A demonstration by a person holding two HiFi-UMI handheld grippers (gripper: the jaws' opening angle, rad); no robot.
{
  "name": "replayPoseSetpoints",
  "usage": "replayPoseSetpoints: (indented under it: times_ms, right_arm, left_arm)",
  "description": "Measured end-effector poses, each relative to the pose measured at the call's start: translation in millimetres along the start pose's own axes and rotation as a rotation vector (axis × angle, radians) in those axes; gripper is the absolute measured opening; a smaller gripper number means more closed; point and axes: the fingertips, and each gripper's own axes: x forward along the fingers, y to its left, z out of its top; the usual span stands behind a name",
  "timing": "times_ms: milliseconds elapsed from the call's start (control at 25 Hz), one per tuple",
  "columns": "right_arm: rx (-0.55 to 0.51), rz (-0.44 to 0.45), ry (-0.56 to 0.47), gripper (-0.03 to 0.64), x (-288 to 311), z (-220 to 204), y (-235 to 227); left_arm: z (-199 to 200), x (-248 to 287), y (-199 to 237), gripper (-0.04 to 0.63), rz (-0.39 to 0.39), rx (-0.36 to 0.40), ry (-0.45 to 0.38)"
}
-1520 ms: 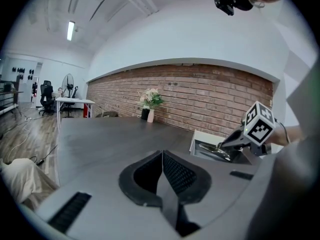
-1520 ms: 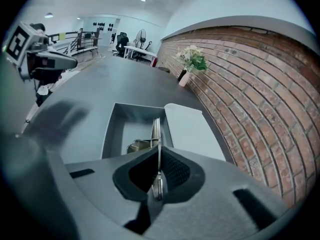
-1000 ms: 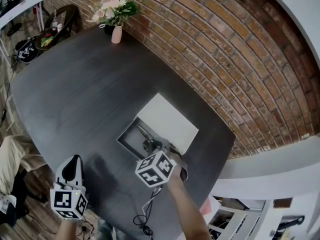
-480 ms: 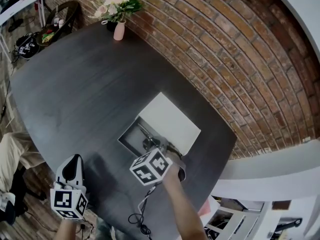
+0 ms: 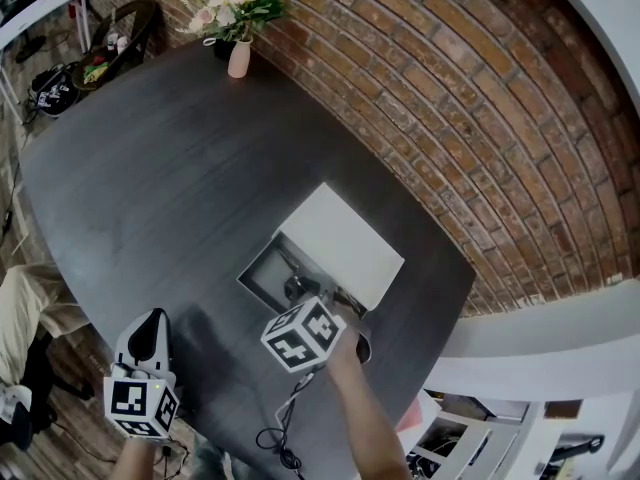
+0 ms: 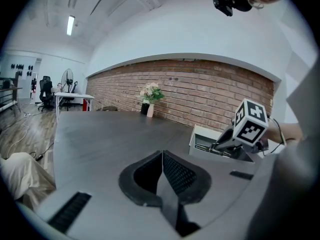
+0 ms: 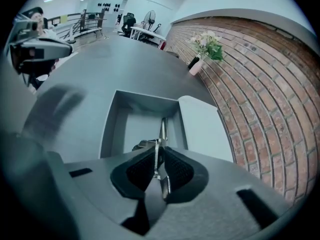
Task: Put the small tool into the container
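Now, clippers (image 7: 163, 128) (perhaps), over grey container (image 7: 110, 124)

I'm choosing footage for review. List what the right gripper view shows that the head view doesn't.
Only the right gripper view: the jaws of the right tool, which have just been opening, with the thin metal implement between them over the open container. Only the head view: the tool's marker cube, the person's forearm, a cable. Both: container, white lid, flower vase, brick wall.

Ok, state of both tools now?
Left tool: closed, empty.
Right tool: open, jaws just been opening; small metal item between them.
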Motion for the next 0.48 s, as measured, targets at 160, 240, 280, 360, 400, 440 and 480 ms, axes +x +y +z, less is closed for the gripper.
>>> replayPoseSetpoints:
  times_ms: [160,240,280,360,400,440,480]
  right_arm:
    - [0.012,0.017,0.002,0.057,1.6,-0.1,2.6]
    - [0.013,0.028,0.003,0.061,2.1,0.0,3.9]
    - [0.016,0.036,0.003,0.065,2.5,-0.1,4.8]
    - [0.025,0.057,0.006,0.074,3.3,-0.5,7.0]
    - [0.03,0.068,0.008,0.078,3.7,-0.6,8.0]
    - [0.035,0.077,0.009,0.082,4.0,-0.6,9.0]
    - [0.041,0.086,0.008,0.087,4.3,-0.6,9.8]
  left_arm:
    - [0.1,-0.5,2.1,0.009,-0.002,0.0,-0.001]
    - [-0.3,-0.9,3.8,0.009,-0.002,-0.002,0.001]
    - [-0.7,-1.0,4.3,0.009,-0.003,-0.003,0.002]
    - [-2.2,-0.9,4.6,0.009,-0.006,-0.002,0.007]
    - [-3.0,-0.9,4.3,0.009,-0.008,-0.002,0.009]
    - [-3.6,-0.8,4.0,0.009,-0.011,-0.002,0.01]
    - [-3.9,-0.8,3.5,0.009,-0.013,0.0,0.01]
